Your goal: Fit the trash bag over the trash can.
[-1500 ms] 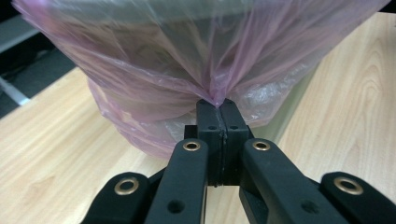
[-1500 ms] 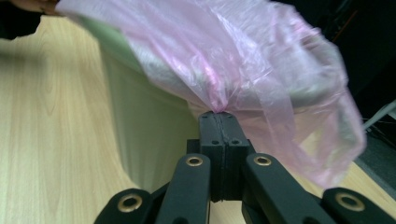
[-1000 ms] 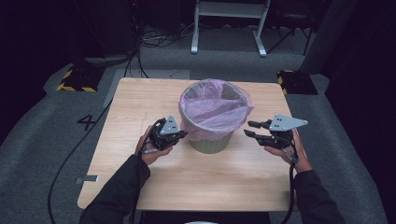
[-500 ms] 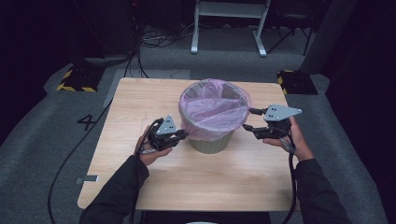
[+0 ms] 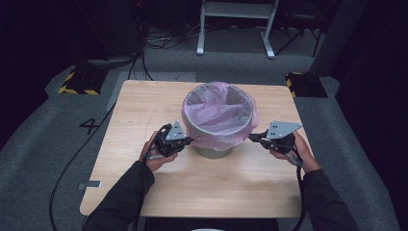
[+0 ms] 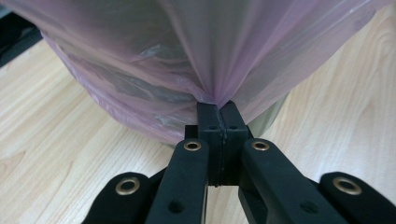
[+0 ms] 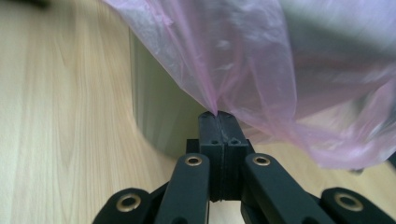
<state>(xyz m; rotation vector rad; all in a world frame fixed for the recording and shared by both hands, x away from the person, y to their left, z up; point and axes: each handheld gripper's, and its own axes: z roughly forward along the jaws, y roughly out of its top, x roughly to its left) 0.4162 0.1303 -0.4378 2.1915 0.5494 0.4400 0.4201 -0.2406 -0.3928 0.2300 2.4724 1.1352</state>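
Left gripper (image 5: 186, 140) first — its jaws are pressed tight together with a pinch of the pink bin liner (image 5: 219, 126) caught between the pads; in the left gripper view (image 6: 217, 108) the film puckers to a point right at the tips. Over on the right, the right gripper (image 5: 253, 137) has just been closing, and its jaws now meet on the liner's hanging skirt too, the plastic drawn to a fold at the tips in the right gripper view (image 7: 217, 114). So both are clamped on the same bag, one at each side of the bin (image 5: 211, 152).

Out from there: the bin stands upright near the middle of the wooden table (image 5: 144, 106), a little toward the far edge, the liner folded over its rim and draping down the outside wall. The left hand (image 5: 155, 155) sits just left of the bin, the right hand (image 5: 293, 149) just right of it, forearms coming in from the near edge — cables trailing back.
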